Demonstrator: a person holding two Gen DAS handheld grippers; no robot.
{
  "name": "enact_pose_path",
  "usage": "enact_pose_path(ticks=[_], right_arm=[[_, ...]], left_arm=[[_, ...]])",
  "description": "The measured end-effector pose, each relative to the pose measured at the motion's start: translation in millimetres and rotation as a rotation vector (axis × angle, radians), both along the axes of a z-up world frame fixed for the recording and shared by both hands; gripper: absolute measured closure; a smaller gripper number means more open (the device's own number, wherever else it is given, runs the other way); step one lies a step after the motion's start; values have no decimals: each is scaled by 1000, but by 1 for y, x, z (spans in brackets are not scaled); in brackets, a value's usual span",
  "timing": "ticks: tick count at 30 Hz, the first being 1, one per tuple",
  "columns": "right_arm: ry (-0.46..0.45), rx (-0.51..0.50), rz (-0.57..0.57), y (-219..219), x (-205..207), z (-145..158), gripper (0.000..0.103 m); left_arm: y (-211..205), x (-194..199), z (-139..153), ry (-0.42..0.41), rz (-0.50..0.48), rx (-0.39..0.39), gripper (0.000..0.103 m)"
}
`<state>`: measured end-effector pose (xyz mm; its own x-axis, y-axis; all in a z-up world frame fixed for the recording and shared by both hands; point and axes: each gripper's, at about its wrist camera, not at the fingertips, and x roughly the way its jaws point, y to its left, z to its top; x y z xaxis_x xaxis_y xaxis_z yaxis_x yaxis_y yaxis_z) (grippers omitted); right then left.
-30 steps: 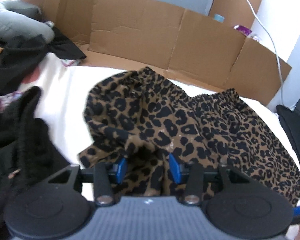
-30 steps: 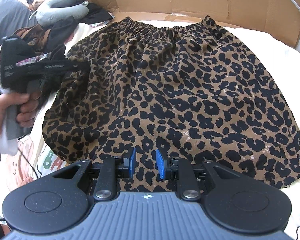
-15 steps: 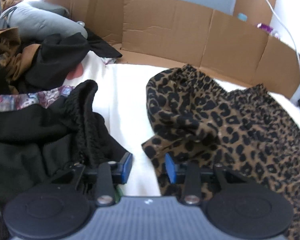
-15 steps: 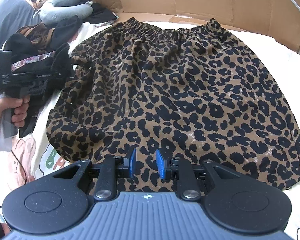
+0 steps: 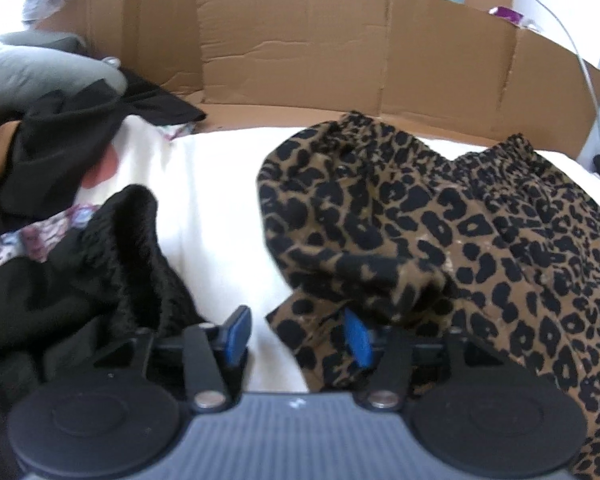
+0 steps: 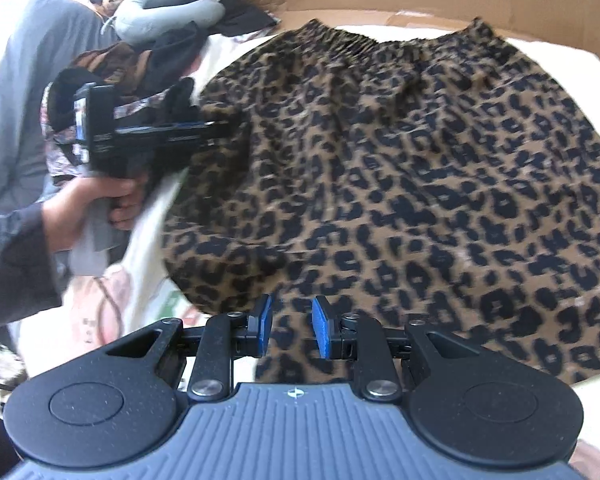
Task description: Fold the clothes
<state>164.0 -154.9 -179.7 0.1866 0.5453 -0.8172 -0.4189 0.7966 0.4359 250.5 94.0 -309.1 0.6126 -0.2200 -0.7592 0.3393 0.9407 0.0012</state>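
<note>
A leopard-print skirt (image 6: pixel 400 168) lies spread on the white bed sheet (image 5: pixel 216 208), waistband toward the cardboard. In the left wrist view the skirt's (image 5: pixel 440 240) left side is bunched into a loose fold. My left gripper (image 5: pixel 296 336) is open at that edge, and the fold drapes over its right finger; bare sheet shows between the pads. The right wrist view shows a hand holding the left gripper (image 6: pixel 224 130) against the skirt's left edge. My right gripper (image 6: pixel 293 331) is open, with a narrow gap, just over the near hem.
A heap of black and patterned clothes (image 5: pixel 80 280) lies left of the skirt, with a grey neck pillow (image 5: pixel 40 64) behind it. Cardboard panels (image 5: pixel 300 48) wall the far side of the bed. A white cable (image 5: pixel 572 40) hangs at the right.
My left gripper swung left off the skirt toward the black clothes, then came back to the skirt's left edge with its jaws wider. The right gripper barely moved.
</note>
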Motion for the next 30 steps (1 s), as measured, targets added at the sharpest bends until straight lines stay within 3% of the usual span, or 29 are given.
enact_pose_path(ticks=[7,9,12,14,17,22,27,30], right_arm=[[81,-11,40,20,-9,3,74],[107,-33,32,24,-10,5,74],[155,-47,-23,34,-15,4,74],[186,-57,-60,40,-18,3,74],[234,-71,-116,49,-22,3,74],[309,-88,-215,64,-30,1,74],[328,11,-409,66,-43,-13,60],[337,71,-524,66,-52,-21,60]], left_arm=[[-3,9,-9,10,-19,-40,44],[-5,9,-9,9,-21,-56,51],[-4,9,-7,29,-12,-102,68],[1,8,-4,44,4,-131,88],[12,5,2,66,28,-183,97],[27,-12,20,60,37,-223,99],[41,-32,40,52,76,-279,99],[50,-42,52,43,94,-302,99]])
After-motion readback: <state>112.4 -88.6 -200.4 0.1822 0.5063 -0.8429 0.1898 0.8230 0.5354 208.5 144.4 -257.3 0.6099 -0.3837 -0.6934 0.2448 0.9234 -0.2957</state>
